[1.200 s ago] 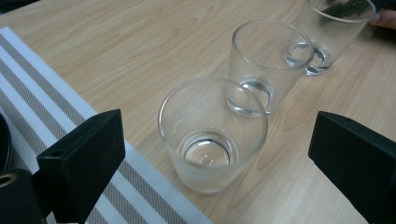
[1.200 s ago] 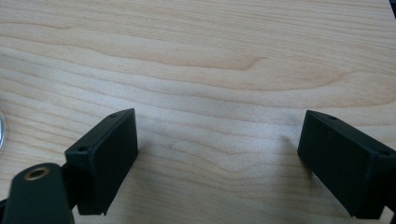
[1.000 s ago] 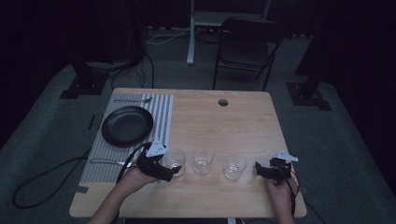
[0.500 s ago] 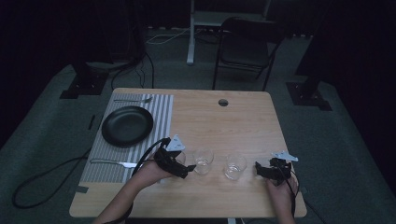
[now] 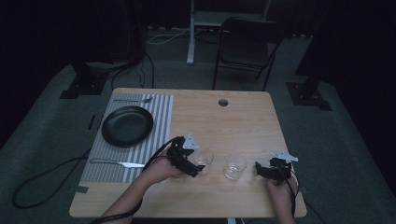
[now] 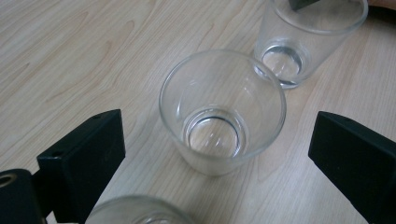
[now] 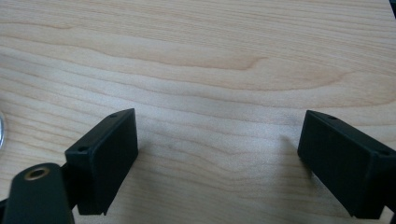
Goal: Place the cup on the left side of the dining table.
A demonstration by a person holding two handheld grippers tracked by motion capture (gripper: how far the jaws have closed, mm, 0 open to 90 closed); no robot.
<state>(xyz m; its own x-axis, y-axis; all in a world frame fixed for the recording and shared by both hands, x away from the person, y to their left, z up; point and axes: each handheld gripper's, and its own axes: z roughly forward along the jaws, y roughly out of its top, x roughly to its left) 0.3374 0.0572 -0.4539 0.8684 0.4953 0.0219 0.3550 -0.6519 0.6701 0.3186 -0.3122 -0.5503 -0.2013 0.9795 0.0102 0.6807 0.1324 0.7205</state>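
Observation:
Three clear empty glasses stand in a row near the table's front edge. My left gripper (image 5: 192, 161) is open, and the middle glass (image 6: 222, 112) (image 5: 204, 158) stands between its spread jaws, touching neither. The rim of the nearest glass (image 6: 135, 212) sits just under this gripper. The farthest glass (image 6: 308, 37) (image 5: 235, 165) stands beyond, to the right. My right gripper (image 5: 260, 170) (image 7: 217, 126) rests low over bare wood right of the row, open with nothing between its jaws. A sliver of glass (image 7: 1, 130) shows at its view's left edge.
A black plate (image 5: 127, 125) lies on a striped placemat (image 5: 159, 112) at the table's left, with a fork (image 5: 133, 99) behind it and a knife (image 5: 116, 163) in front. A cable hole (image 5: 223, 102) sits at the back. A chair (image 5: 243, 46) stands beyond the table.
My left gripper has moved right, from beside the leftmost glass, over it, to straddle the middle glass. The right gripper has stayed put.

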